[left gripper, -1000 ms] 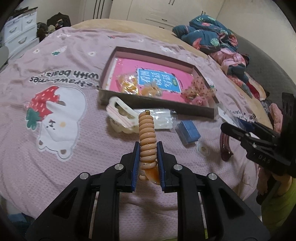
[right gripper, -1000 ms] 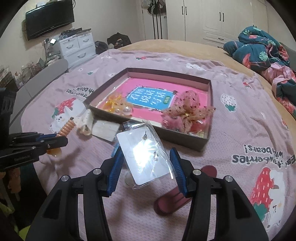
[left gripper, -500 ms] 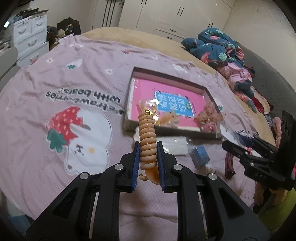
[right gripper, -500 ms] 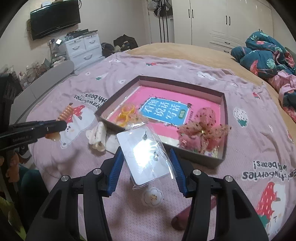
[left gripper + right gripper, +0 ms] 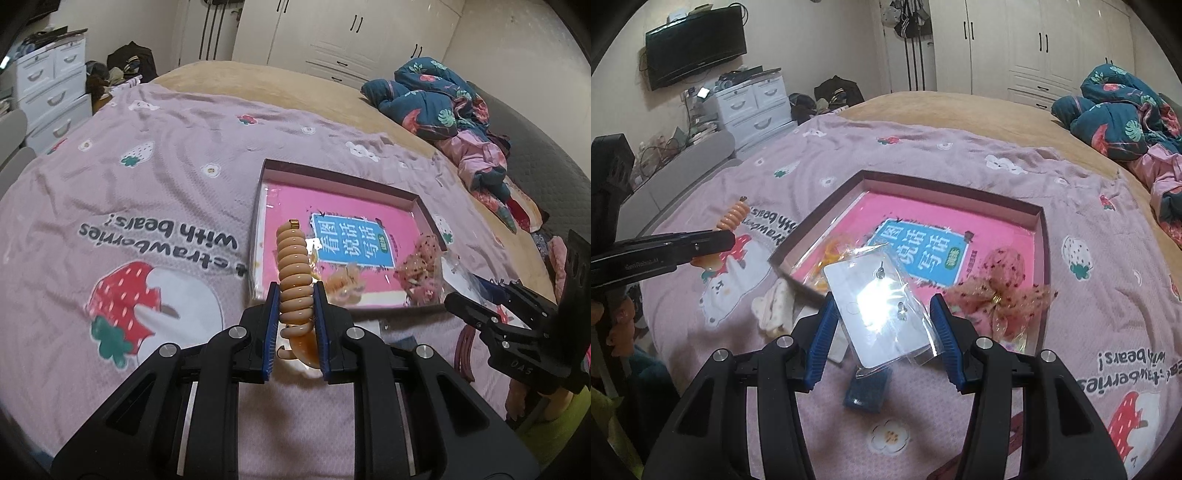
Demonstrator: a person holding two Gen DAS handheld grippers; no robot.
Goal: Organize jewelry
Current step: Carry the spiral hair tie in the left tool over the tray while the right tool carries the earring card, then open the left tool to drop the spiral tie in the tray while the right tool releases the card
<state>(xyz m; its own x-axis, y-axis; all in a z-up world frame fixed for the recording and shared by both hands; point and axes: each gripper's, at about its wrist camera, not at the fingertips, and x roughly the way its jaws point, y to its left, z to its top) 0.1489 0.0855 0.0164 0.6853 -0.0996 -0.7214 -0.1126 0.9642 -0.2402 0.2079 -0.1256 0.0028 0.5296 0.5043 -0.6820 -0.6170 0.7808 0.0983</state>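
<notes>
Your left gripper is clamped on the coil tie: peach spiral hair tie, standing upright between the blue pads, its gold-capped tip overlapping the box's near-left corner in the left view. From the right view the same gripper sits above the blanket, left of the box and apart from it, with the tie poking up past the fingers.

Your right gripper holds the earring card, a white card in a clear bag, glare across its middle. Jaws are fairly wide, pads on the card's side edges. Card hangs over the box's near edge in that view.

Box lies flat on the blanket, open, pink printed sheet on its floor. Inside: pink dotted bow at near right, yellow-orange piece at near left, partly hidden by the card.

Outside, near the box's front: cream claw clip, blue pad just below the card, dark red clip by your right gripper. All three rest on the blanket.
</notes>
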